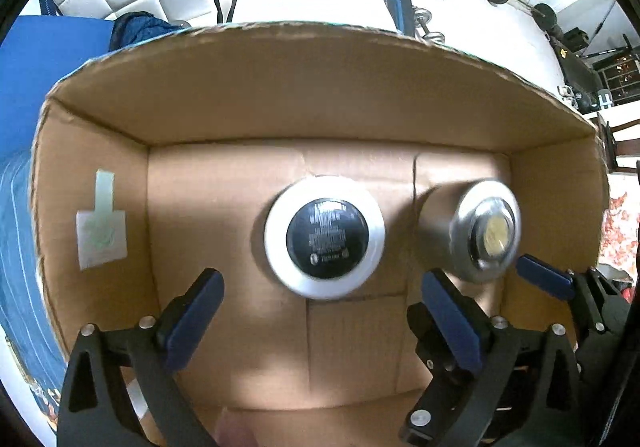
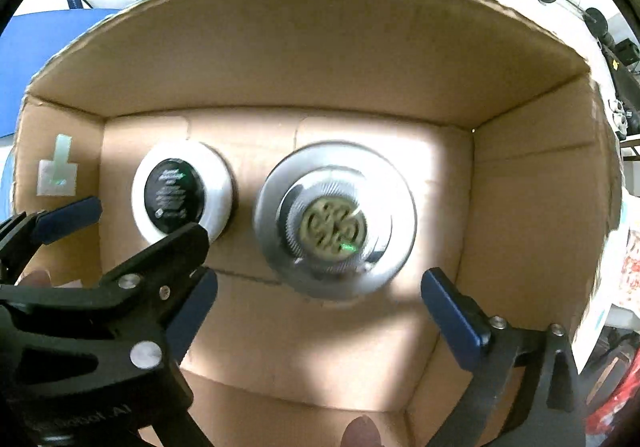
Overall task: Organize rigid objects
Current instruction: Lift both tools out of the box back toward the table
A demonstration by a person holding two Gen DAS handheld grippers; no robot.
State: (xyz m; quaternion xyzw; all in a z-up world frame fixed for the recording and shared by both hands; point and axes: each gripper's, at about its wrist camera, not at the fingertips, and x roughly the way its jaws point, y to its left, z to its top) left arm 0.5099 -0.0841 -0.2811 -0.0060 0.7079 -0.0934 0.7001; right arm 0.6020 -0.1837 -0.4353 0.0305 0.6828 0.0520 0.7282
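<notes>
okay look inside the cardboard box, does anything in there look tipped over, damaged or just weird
Nothing stands out. The white bottle and the silver canister both stand upright, side by side on the floor of the cardboard box. Only oddity: a taped paper patch on the box's left wall.

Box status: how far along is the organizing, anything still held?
Done: white container and silver container stand side by side in the cardboard box. In hand: nothing; left gripper and right gripper have jaws wide open above them. Left: nothing visible.
</notes>
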